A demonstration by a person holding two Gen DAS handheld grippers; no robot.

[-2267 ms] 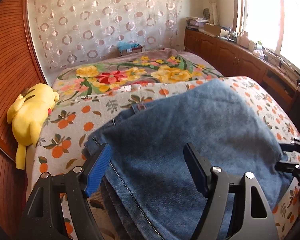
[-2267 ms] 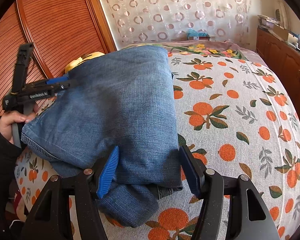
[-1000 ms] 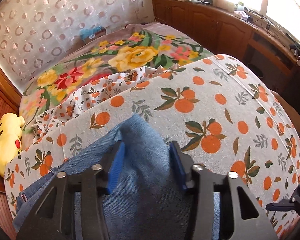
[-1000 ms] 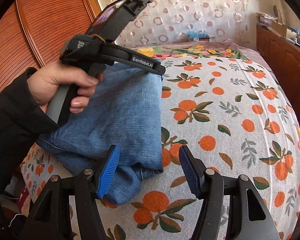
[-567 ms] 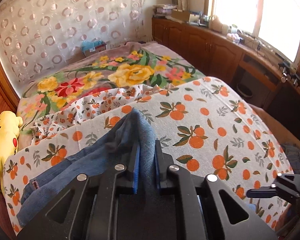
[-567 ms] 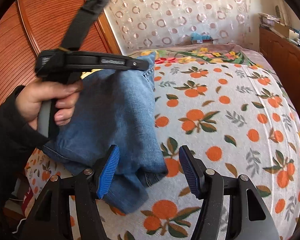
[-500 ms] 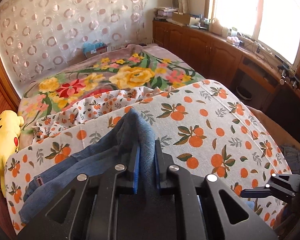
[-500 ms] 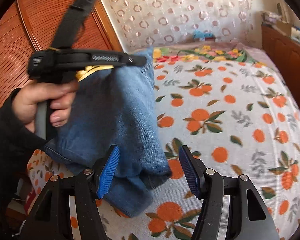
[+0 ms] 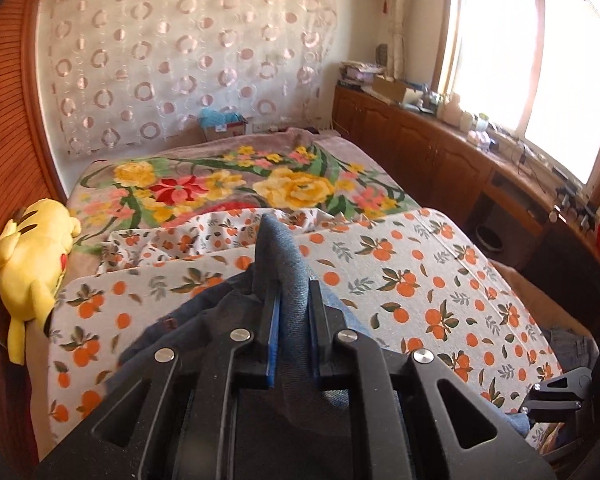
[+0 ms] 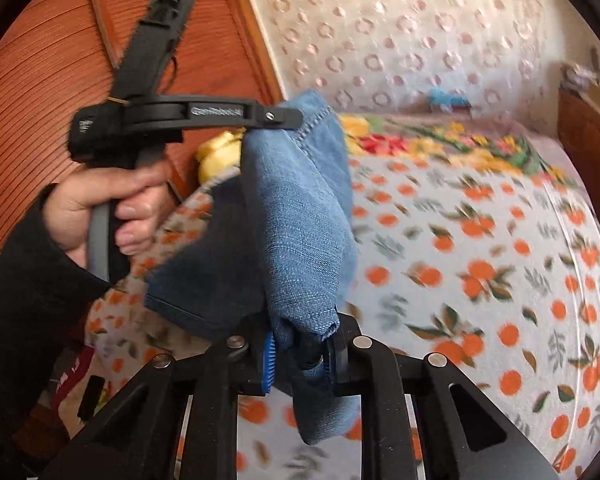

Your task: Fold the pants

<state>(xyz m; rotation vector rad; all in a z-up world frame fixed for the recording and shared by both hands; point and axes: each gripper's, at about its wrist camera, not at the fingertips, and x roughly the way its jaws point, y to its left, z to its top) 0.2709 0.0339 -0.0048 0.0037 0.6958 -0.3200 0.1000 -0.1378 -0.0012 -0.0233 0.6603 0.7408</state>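
Pants (image 10: 300, 216) pinched between both hand-held grippers' pads.

Bunched jeans (image 10: 300, 220) hide the plush toy (image 10: 216, 156) mostly; the orange-print bedspread (image 10: 480, 260) is motion-blurred.

only thing i can kinda read is the pale "genrobot.ai" lettering on my left gripper (image 10: 296, 116), on its arm above my hand (image 10: 100, 208).

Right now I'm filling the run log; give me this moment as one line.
left gripper: shut on jeans | right gripper: jaws just closed, shut on jeans | jeans: lifted, partly off orange-print bedsheet | step: fold underway
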